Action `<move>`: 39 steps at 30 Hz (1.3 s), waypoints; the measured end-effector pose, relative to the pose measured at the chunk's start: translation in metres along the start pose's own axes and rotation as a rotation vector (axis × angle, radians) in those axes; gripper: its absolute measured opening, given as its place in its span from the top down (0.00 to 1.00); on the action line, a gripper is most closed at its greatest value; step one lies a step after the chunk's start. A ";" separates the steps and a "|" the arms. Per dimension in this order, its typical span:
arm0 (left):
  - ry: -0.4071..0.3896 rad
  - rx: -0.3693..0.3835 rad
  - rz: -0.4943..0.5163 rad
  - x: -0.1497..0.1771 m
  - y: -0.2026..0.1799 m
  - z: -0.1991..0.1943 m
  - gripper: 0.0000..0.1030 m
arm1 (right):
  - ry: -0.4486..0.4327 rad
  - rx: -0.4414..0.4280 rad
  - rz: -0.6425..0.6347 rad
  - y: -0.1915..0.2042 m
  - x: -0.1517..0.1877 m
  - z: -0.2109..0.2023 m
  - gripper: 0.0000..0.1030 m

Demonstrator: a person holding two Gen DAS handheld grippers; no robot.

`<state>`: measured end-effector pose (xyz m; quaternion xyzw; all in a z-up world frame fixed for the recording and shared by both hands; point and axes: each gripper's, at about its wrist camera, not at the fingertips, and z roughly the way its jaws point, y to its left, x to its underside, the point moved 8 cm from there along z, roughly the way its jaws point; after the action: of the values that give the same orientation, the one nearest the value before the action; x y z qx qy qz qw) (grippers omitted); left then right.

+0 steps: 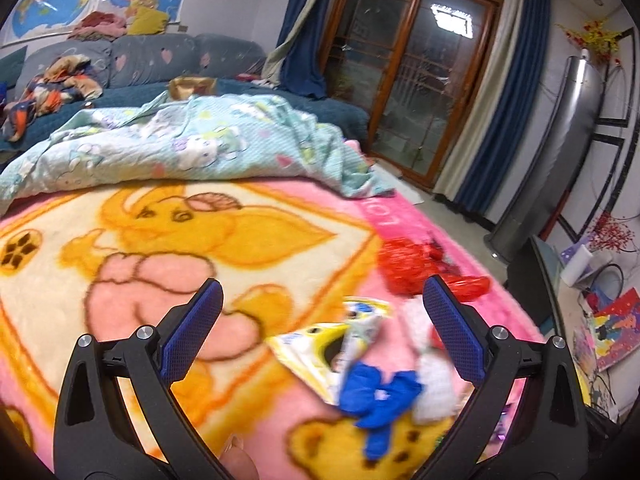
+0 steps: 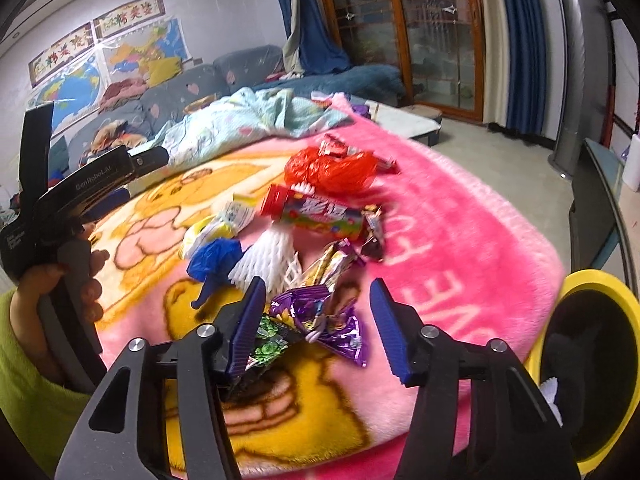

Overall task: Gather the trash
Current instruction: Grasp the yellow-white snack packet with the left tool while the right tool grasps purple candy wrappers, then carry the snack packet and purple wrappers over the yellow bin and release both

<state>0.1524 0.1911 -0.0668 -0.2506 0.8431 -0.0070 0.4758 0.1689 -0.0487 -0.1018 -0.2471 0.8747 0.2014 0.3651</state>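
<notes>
A purple wrapper (image 2: 320, 320) lies at the near edge of the litter on the pink blanket (image 2: 460, 240), framed by the released right gripper (image 2: 318, 320), presumably for pickup. The yellow-rimmed bin (image 2: 592, 280) waits beside it. The left gripper (image 1: 320, 312) is likewise spread, empty.

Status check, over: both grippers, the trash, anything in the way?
Left gripper open, empty. Right gripper open over purple wrapper. Trash pile unsorted on blanket; yellow bin at right. Nothing blocking.
</notes>
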 end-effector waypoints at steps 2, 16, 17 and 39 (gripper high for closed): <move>0.026 -0.011 -0.004 0.002 0.010 0.008 0.11 | 0.015 -0.009 0.004 0.001 0.001 0.008 0.56; 0.265 0.120 0.119 0.043 -0.012 0.074 0.28 | 0.092 -0.066 0.034 0.001 0.017 0.032 0.88; 0.282 0.118 0.126 0.046 -0.014 0.078 0.34 | 0.089 -0.068 0.031 0.001 0.017 0.031 0.88; 0.247 0.143 0.087 0.043 -0.011 0.060 0.76 | 0.039 -0.083 0.058 0.001 0.006 0.011 0.89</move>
<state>0.1869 0.1763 -0.1314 -0.1763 0.9027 -0.0771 0.3849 0.1702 -0.0437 -0.1129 -0.2407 0.8792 0.2431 0.3315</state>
